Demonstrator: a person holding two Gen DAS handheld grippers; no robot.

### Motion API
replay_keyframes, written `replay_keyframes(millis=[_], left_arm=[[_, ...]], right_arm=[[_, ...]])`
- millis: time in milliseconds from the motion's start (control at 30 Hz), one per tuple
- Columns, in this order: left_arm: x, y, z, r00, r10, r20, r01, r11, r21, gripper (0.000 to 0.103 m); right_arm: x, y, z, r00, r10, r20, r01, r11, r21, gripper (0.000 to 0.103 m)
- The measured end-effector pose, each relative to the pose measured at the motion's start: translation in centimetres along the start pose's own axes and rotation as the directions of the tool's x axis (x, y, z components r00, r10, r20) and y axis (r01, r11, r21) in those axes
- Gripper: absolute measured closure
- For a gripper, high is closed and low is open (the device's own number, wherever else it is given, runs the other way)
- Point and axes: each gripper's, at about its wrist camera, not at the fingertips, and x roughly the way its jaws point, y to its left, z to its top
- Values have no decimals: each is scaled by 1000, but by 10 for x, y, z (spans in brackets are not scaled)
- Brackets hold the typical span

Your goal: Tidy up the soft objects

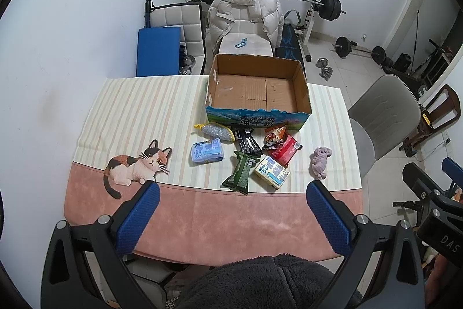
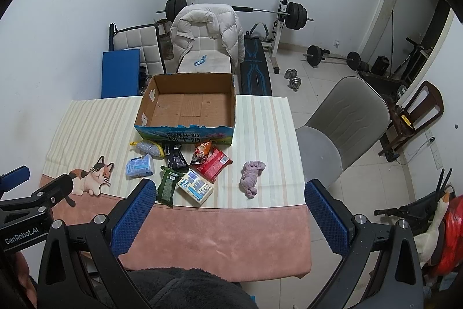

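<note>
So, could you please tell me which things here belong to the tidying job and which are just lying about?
Job: open brown cardboard box; soft snack and tissue packets; crumpled lilac cloth.
Lying about: white puffer jacket; grey plastic chair; black barbell weights.

Pink tablecloth strip bare up front, packets bunched before cardboard box, box top open
</note>
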Motion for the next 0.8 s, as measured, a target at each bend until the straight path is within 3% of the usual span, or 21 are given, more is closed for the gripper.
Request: replay_keyframes(millis=[800], left_arm=[[-4,0,8,1000,-9,4,9,1000,-2,0]], right_arm=[[0,-2,1,1000,0,4,0,1000,-1,0]])
